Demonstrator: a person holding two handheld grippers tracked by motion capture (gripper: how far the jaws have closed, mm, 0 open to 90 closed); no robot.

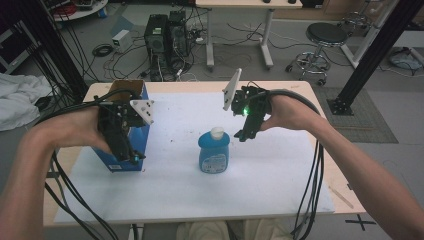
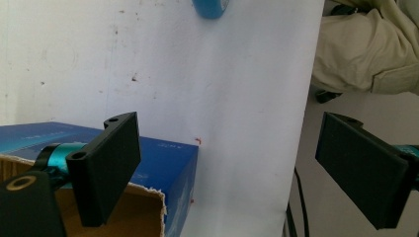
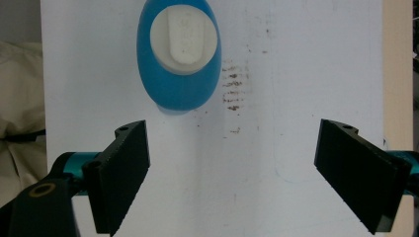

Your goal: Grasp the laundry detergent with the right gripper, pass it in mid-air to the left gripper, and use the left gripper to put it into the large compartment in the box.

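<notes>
Because the right gripper (image 1: 244,134) hangs with its jaws spread wide just to the upper right of the blue bottle (image 1: 214,151), near the centre of the high view, the likeliest trouble is a knock: the bottle stands upright and free on the white sheet (image 1: 280,175), and a jaw coming in low or off-centre could tip it or push it along. A grip high up on the white cap (image 3: 183,36) might slip, since the body swells below it; that is my reading, not a thing seen. In the right gripper view the bottle sits at upper centre-left, beyond the jaws and not between them. It is a squat, rounded blue bottle with a paler printed label and a white flip cap. The left gripper (image 1: 131,155), jaws also spread wide, hovers over the open blue box (image 1: 141,131) at the left of the high view, holding nothing; its cables could snag the box edge.
</notes>
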